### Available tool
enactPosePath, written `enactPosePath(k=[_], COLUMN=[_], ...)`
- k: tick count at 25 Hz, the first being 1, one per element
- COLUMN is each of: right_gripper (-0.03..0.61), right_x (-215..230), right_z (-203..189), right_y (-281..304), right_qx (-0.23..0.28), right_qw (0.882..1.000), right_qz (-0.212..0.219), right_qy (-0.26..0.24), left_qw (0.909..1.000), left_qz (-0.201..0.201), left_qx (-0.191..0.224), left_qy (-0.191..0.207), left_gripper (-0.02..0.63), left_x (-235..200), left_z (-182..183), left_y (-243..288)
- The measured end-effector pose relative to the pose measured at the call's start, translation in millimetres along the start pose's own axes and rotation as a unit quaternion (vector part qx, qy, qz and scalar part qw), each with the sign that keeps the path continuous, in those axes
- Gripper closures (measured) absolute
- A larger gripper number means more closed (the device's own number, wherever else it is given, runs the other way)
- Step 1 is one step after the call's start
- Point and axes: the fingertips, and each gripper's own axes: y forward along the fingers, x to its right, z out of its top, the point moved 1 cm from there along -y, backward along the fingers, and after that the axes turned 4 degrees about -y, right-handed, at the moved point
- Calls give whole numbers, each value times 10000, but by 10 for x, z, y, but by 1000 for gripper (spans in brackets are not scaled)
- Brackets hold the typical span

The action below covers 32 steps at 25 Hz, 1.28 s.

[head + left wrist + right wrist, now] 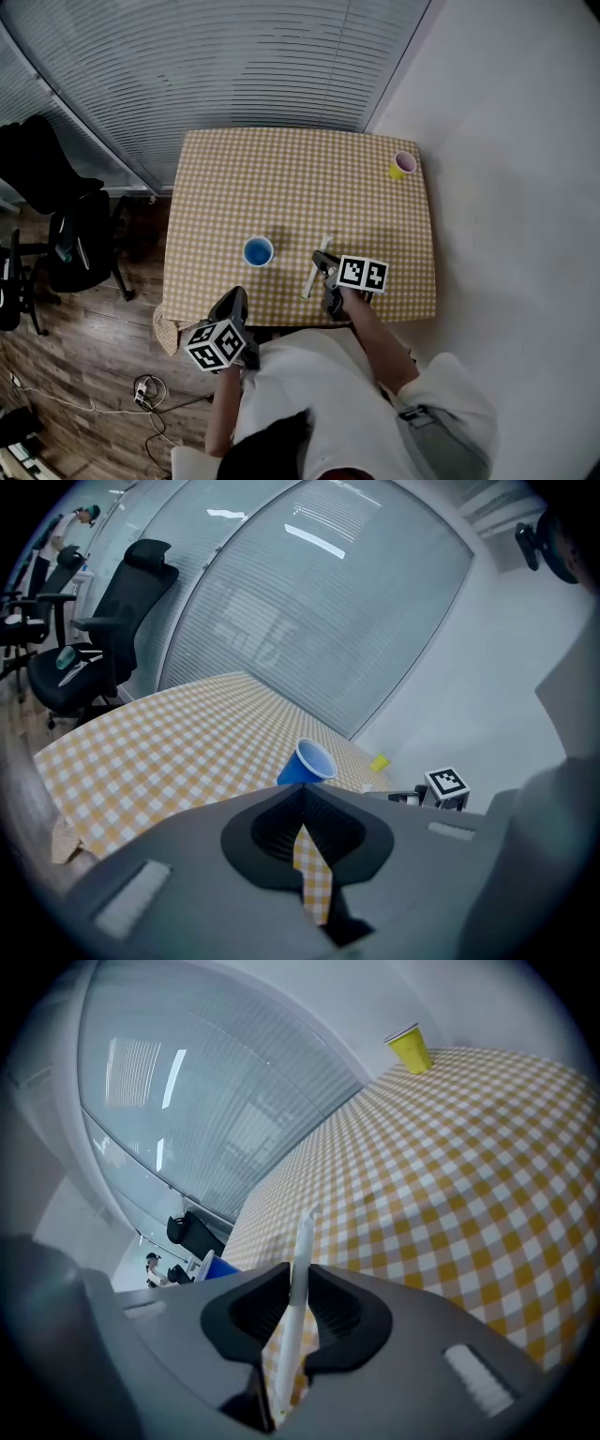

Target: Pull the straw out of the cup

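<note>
Looking at this one, the straw point(302, 1241) is already out of the blue cup point(258, 251). It's down by the checked worktop point(281, 178), a little to the right of the cup. Whether it's resting on the cloth or just above it, I can't tell.

It runs lengthwise through the right tongs point(298, 1271). Those stand narrow, about a straw's width apart, and both pads look to be touching it, so I'd call it a light hold rather than a squeeze. The left tongs point(302, 791) are closed on nothing, near the front edge with the cup ahead of them. A yellow cup point(409, 1049) sits way off in the back corner, not involved.

Handling-wise, the straw is a thin white tube, so I'd guess it weighs next to nothing, is smooth, and kinks if pinched hard. Held along its length like this, it could slip out. I'd rather grab it crosswise near the middle, gently. The cup looks light too and could tip easily.
</note>
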Motion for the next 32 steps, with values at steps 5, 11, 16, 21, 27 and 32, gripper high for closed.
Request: enactPosePath(k=[5,11,16,21,27,32], right_gripper=[508,500,466,416,410,408], right_x=[41,85,63,74,53,-56], right_z=[-40,-71,-96,-47,-17,22], right_y=[26,51,69,46,-11,-51], right_qx=[-100,-166,-245,-240,-169,-77], right_qw=[9999,9994,9977,9960,9965,9968], right_qz=[-101,-256,-453,-609,-561,-374], right_qy=[-31,-147,-437,-604,-603,-703], left_qw=[10000,10000,10000,10000,9999,9998], left_qz=[-9,-29,-60,-77,-139,-177], left_qx=[-22,-31,-24,-8,-16,-2], left_qy=[4,9,-10,-38,-52,-47], left_gripper=[600,600,600,600,600,600], left_x=[-22,-37,-68,-59,-29,-7], left_z=[16,36,70,99,85,92], left_y=[15,45,47,83,100,114])
